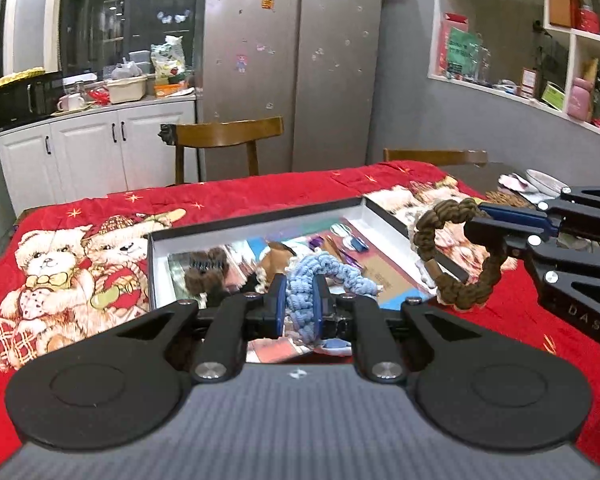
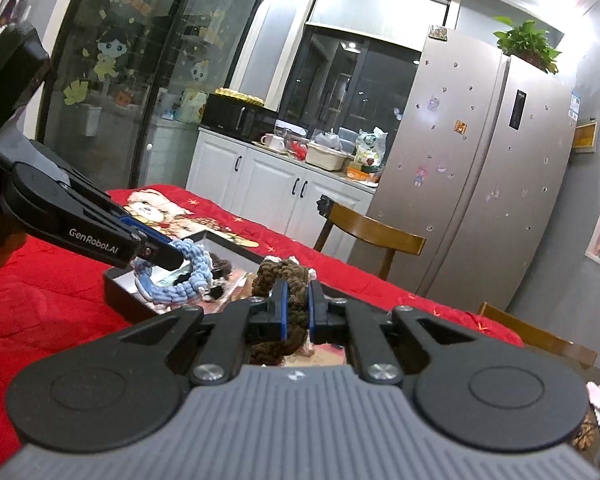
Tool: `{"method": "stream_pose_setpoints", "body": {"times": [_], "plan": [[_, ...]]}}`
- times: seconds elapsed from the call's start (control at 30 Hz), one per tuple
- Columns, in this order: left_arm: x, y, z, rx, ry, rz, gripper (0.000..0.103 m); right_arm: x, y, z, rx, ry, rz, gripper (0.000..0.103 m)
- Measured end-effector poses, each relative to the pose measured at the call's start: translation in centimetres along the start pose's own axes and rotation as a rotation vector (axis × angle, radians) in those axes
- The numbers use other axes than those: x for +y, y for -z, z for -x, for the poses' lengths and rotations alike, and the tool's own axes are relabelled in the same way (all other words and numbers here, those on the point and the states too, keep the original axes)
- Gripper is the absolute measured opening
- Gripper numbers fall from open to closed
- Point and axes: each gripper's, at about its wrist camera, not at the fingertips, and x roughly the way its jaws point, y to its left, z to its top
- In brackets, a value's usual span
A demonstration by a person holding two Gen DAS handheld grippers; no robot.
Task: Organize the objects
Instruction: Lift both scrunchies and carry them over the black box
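Note:
My left gripper (image 1: 300,294) is shut on a light blue braided bracelet (image 1: 320,270), held above an open black box (image 1: 256,229) on the red bear-print cloth. In the right wrist view the same left gripper (image 2: 176,254) holds the blue bracelet (image 2: 188,286) over the box (image 2: 124,300). My right gripper (image 2: 297,306) is shut on a brown braided bracelet (image 2: 280,274). From the left wrist view the right gripper (image 1: 478,220) comes in from the right, with the brown bracelet (image 1: 432,236) hanging as a loop beside the box's right wall.
The box holds a brown hair claw (image 1: 206,270), purple clips (image 1: 346,240) and other small items. Wooden chairs (image 1: 224,136) stand at the table's far side, with a steel fridge (image 1: 292,64) and white cabinets (image 1: 100,144) behind. A bowl (image 1: 546,182) sits at the far right.

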Motion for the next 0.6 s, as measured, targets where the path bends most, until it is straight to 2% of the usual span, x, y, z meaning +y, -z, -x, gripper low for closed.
{"method": "stream_pose_setpoints", "body": {"times": [0.2, 0.6], "plan": [[0.9, -1.6, -2.6, -0.006, -0.033, 0.040, 0.016, -0.9, -0.2, -3.1, 0.016, 0.023, -0.012, 0.012], [2.9, -3.3, -8.1, 0.006, -0.062, 0.118, 0.016, -4.4, 0.7, -9.8, 0.068, 0.046, -0.147, 0.012]]}}
